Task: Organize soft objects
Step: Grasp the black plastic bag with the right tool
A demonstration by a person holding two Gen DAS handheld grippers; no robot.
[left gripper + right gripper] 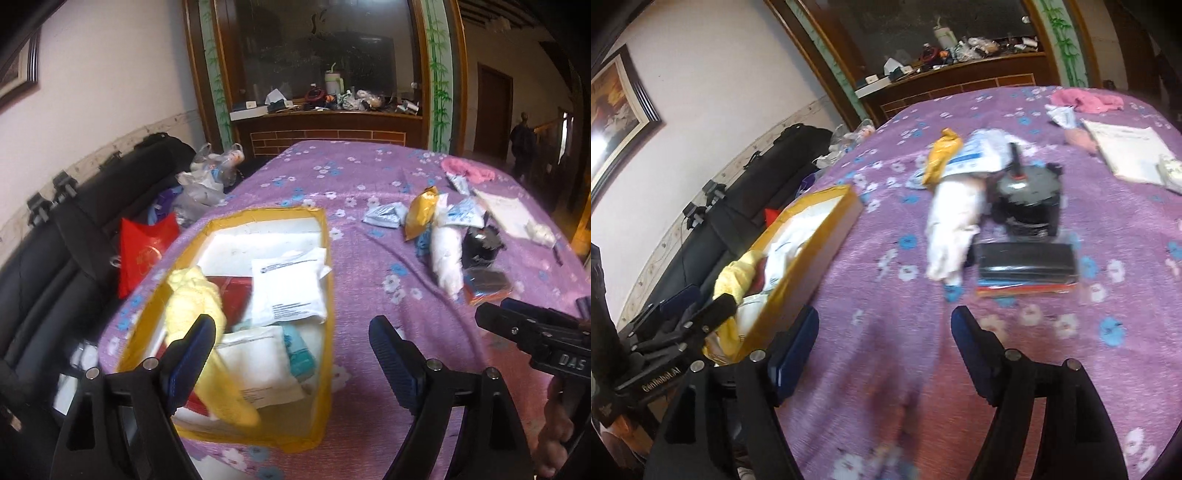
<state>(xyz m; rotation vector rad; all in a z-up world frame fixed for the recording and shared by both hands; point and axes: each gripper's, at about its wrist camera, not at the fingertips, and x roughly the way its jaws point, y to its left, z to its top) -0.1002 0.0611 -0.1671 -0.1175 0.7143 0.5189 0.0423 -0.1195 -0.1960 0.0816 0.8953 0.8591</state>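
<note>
A yellow-edged box (325, 236) sits on the purple flowered tablecloth (369, 229) and holds white packets (288, 288) and a yellow cloth (195, 302). My left gripper (291, 343) is open and empty, just above the box's near right side. The box also shows in the right wrist view (827, 236), at left. My right gripper (882, 339) is open and empty above bare cloth. Ahead of it lie a white soft packet (953, 225), a dark flat pack (1027, 266), a yellow pouch (942, 155) and a black round object (1030, 199). A pink cloth (1086, 99) lies far back.
A black sofa (55, 258) with a red bag (144, 247) and plastic bags stands left of the table. A cluttered wooden cabinet (325, 110) stands behind. White paper (1126, 151) lies at the table's far right. The left gripper shows in the right wrist view (687, 317).
</note>
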